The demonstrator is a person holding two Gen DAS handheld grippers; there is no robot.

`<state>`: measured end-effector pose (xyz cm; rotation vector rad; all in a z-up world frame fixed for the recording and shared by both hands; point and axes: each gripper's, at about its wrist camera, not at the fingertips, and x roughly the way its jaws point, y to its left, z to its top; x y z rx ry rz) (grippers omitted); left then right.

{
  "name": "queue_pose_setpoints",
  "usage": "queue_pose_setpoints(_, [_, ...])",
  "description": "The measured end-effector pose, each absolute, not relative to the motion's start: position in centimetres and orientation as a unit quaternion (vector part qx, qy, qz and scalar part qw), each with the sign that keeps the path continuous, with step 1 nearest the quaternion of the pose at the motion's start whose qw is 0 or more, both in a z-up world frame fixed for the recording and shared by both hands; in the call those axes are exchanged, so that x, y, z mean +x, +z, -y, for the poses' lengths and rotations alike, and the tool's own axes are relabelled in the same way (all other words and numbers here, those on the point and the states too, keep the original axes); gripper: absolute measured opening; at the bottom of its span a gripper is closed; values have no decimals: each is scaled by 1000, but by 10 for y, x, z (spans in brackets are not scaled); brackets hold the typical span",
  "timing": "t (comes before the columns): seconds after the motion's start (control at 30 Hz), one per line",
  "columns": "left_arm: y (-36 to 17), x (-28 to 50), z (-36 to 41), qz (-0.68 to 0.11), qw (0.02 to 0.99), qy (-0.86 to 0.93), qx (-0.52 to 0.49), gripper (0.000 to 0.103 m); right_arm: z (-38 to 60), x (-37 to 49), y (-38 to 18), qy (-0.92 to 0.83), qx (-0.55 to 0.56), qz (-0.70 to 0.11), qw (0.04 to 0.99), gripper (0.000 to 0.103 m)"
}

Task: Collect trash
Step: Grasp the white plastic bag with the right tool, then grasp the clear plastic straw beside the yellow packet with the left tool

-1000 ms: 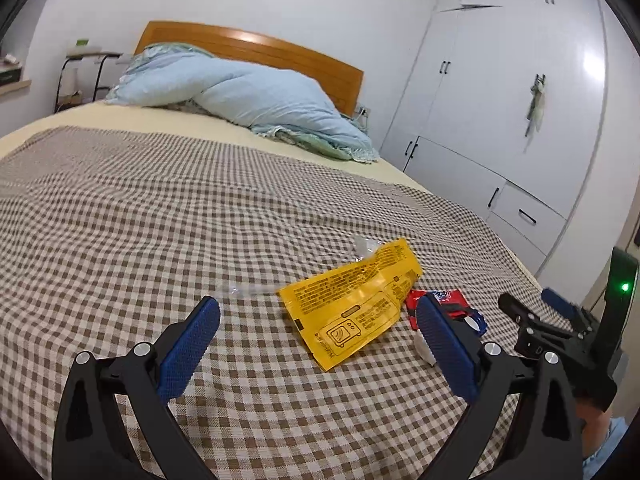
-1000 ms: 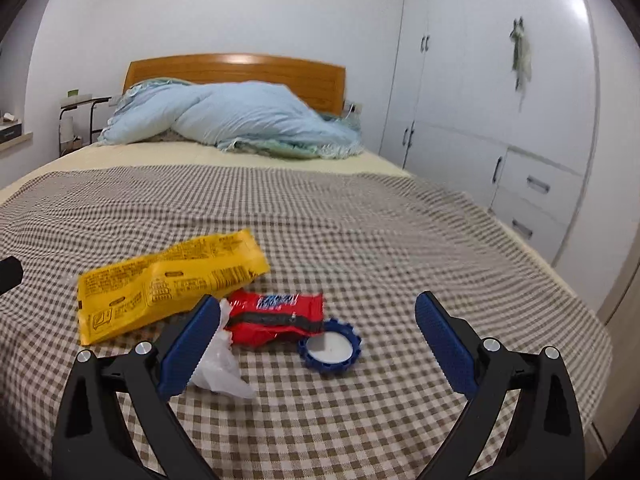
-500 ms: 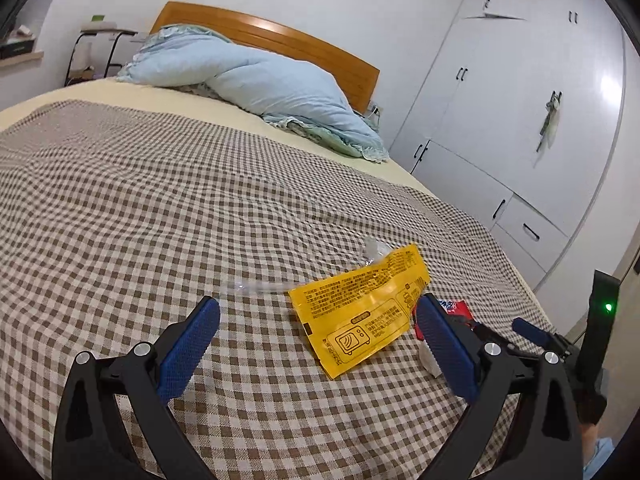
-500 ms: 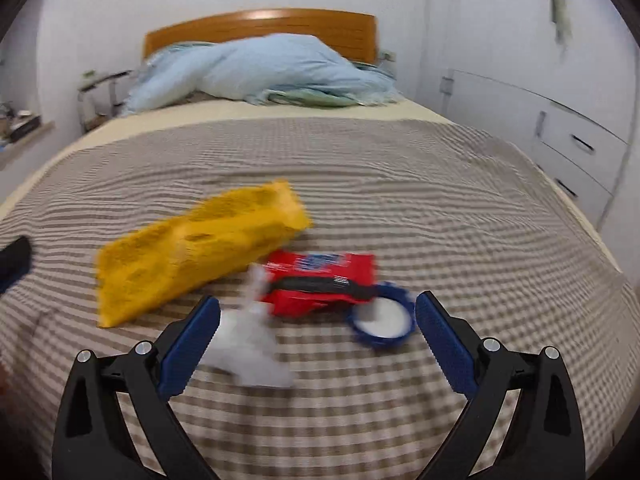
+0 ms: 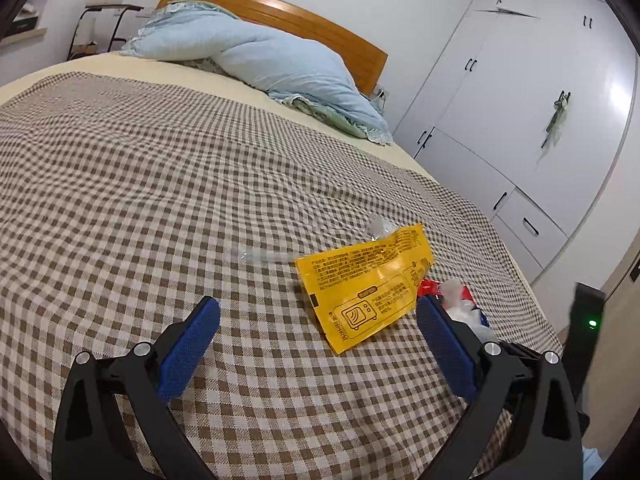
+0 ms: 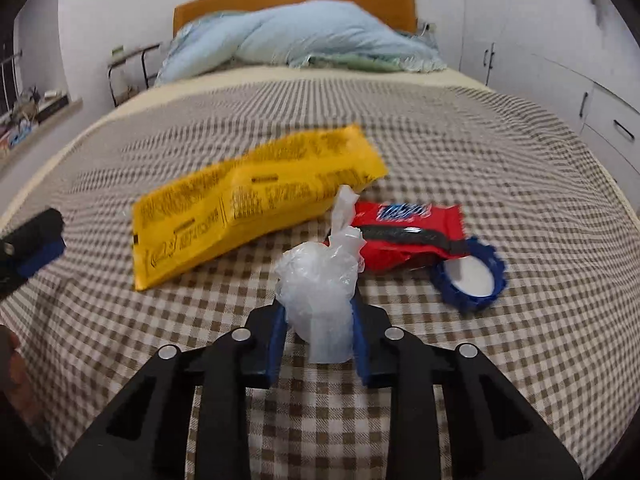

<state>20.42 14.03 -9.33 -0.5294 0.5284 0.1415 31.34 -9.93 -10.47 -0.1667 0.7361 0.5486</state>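
Jaws closing on plastic wad (image 6: 320,292), previously wide open

Bedroom: bed (image 5: 120,168), wardrobe (image 5: 520,100)

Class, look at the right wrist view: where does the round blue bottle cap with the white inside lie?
The round blue bottle cap lies low right of centre on the brown checked bedspread, touching the red snack wrapper beside it.

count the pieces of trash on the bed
5: crumpled clear plastic between the closing right gripper pads, yellow packet, red wrapper, blue cap, clear strip beyond. More may be hidden.
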Motion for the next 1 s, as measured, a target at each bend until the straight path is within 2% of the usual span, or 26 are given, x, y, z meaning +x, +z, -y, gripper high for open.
queue_pose_setpoints(0.3, [-96,206,-142,-268,925,73,-258,95,147,300,-79,199,-29,-305,931,26])
queue_pose_setpoints(0.7, [-92,215,-136,-277,929,76,-233,95,176,307,-73,167,5,-304,938,26])
queue_pose_setpoints(0.8, [-86,222,-140,-288,934,99,-184,95,183,307,-71,168,11,-303,938,27])
queue_pose_setpoints(1.0, [-87,263,-138,-362,921,140,40,95,195,307,-65,164,20,-298,940,27])
